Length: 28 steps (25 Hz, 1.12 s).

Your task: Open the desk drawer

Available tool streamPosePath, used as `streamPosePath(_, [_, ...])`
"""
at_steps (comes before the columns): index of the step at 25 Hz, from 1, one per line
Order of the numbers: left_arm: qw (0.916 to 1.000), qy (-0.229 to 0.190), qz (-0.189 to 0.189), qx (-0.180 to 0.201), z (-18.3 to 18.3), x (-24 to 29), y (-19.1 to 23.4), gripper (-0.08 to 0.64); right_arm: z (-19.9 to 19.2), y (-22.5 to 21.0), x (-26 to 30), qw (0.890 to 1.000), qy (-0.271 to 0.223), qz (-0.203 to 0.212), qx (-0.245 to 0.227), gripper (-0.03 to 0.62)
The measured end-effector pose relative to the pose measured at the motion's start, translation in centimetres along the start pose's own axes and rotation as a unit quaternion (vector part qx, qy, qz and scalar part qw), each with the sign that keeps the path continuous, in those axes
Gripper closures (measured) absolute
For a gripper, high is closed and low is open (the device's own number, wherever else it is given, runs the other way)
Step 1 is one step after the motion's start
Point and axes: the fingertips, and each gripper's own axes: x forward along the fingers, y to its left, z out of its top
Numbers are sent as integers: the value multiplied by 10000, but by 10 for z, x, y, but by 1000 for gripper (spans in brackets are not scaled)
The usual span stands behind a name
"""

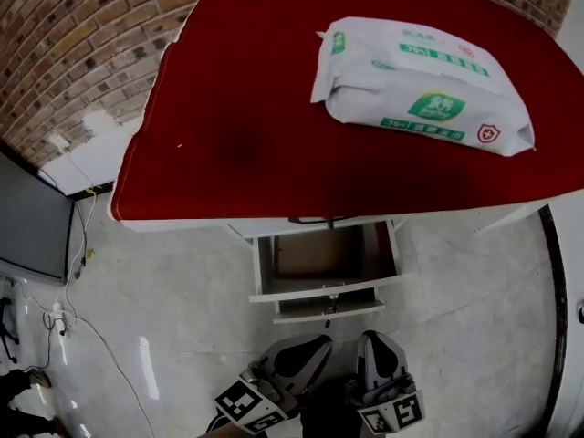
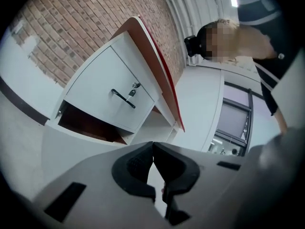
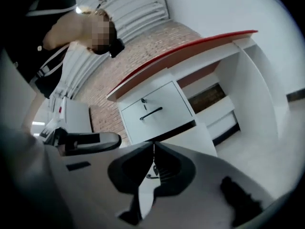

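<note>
1. Drawer (image 1: 325, 261) stands pulled out under your red desk (image 1: 246, 135), its inside showing.
2. Your left gripper (image 1: 306, 349) is clenched on nothing, near the drawer but apart from it.
3. Your right gripper (image 1: 376, 345) is likewise clenched and empty.
4. A wipes pack (image 1: 420, 85) lies on the desk.

— What's up top?
— White wipes pack (image 1: 420, 85), flat, near my desk's (image 1: 246, 135) far right corner.
— And left?
— Brick wall (image 1: 73, 44), dark screen (image 1: 32, 222), white cables (image 1: 80, 313) across the floor (image 1: 182, 336).
</note>
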Motion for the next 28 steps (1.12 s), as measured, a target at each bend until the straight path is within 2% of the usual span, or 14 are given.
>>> streamPosePath(3, [9993,294,198,-104,18,-12,1,549,-9,16,-17,9970,259,-554,472,578])
streamPosePath(5, [9982,224,307,-462,39,-16,1,549,0,37,-24,9932,420,-845,688,578])
streamPosePath(8, [9932,-75,421,-1082,71,-15,8,549,16,70,-28,9899,668,-927,845,578])
streamPosePath(12, [9842,-459,769,-1525,98,-12,33,549,27,99,-22,9881,767,-808,1063,578])
streamPosePath(14, [9762,-682,837,-1879,104,-7,50,549,27,108,-17,9877,784,-668,1178,578])
streamPosePath(17, [9661,-951,942,-2209,110,10,69,548,31,112,-12,9884,908,-411,1145,578])
streamPosePath(20, [9488,-1188,1048,-2733,109,28,85,537,38,109,-15,9894,1032,-151,1008,578])
streamPosePath(22, [9412,-1175,1028,-2996,107,46,92,382,42,101,-22,9897,1080,-172,921,578])
streamPosePath(24, [9329,-1212,1032,-3230,108,60,97,365,44,91,-32,9899,1112,-253,846,578])
streamPosePath(28, [9081,-1625,1181,-3674,118,73,113,365,46,71,-47,9886,1137,-497,858,578])
